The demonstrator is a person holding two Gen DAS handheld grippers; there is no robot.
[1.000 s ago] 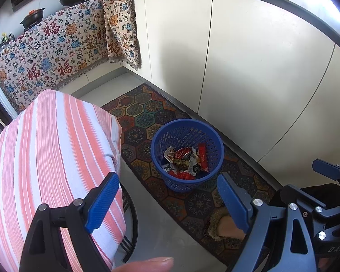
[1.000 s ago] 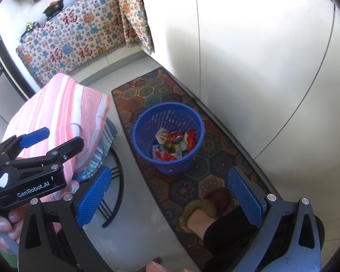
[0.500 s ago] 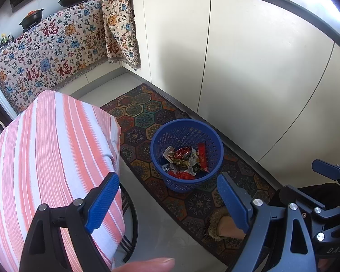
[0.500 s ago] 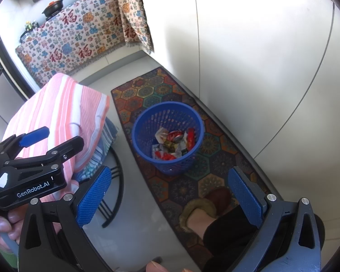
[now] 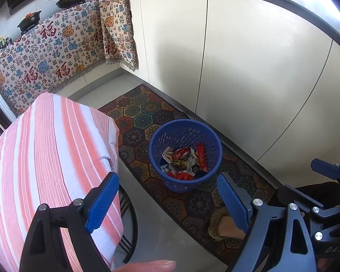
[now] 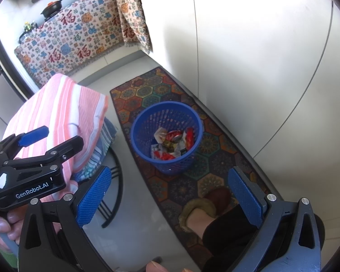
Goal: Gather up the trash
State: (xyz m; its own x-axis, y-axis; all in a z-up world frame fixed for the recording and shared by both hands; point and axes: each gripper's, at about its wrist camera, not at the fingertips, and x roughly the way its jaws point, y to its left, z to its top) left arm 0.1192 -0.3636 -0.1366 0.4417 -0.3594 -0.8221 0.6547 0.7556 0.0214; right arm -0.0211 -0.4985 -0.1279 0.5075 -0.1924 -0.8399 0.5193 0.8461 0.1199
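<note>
Left gripper: fingers spread wide apart, holding nothing.
Right gripper: fingers spread wide apart, holding nothing.
Blue basket: ahead of both grippers, standing on a patterned rug.
Trash: crumpled wrappers lying inside the basket.
Striped cloth: left of the left gripper, draped over a table.

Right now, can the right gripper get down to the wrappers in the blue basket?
Probably yes. The right gripper is open and empty, the blue basket has no lid, and nothing blocks the wrappers inside.
</note>
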